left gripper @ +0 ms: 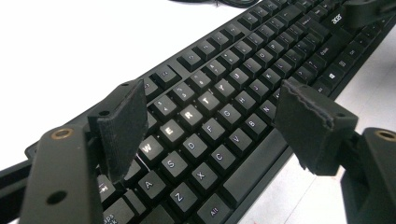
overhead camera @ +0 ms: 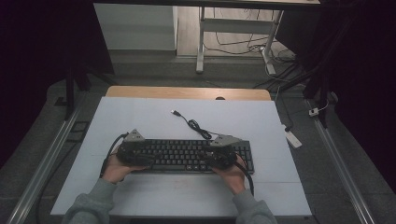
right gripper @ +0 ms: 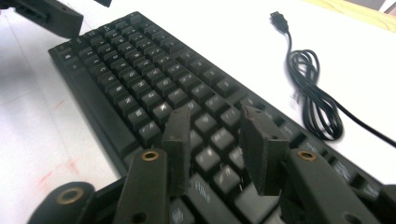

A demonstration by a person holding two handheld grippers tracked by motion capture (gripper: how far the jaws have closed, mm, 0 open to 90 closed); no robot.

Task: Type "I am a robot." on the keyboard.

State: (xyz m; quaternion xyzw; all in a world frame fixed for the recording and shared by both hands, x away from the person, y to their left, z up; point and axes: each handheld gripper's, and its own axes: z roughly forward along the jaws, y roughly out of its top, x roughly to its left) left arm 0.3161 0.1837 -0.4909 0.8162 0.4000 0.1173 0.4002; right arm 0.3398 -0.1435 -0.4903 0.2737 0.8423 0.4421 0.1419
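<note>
Keyboard: the black keyboard [overhead camera: 187,155] lies flat on the white table [overhead camera: 140,121], near the front edge, long side running left to right between the two hands.
Cable: its cable [overhead camera: 196,126] trails off behind toward the far edge, partly coiled, with the plug [right gripper: 279,18] lying free on the table — not plugged into anything.
Left gripper: the left gripper [left gripper: 210,121] hangs over the left end of the keyboard, jaws spread wide apart above the Q-W-E-R-T rows; nothing is between them, and I cannot tell whether a jaw tip touches a key.
Right gripper: the right gripper [right gripper: 215,140] sits low over the right part of the keys, its jaws parted by a narrower gap, nothing pinched; whether the tips rest on keycaps is unclear.
Step in hand: judged from the pose, both tools are positioned over the keys — either about to press them or about to take hold of the keyboard at its two ends. No grasp has been made.
Next move: for a key press, one jaw tip must come down on a single cap without catching its neighbours. For a lift, each gripper must shift outward to an edge and close on it evenly, minding the loose cable.
</note>
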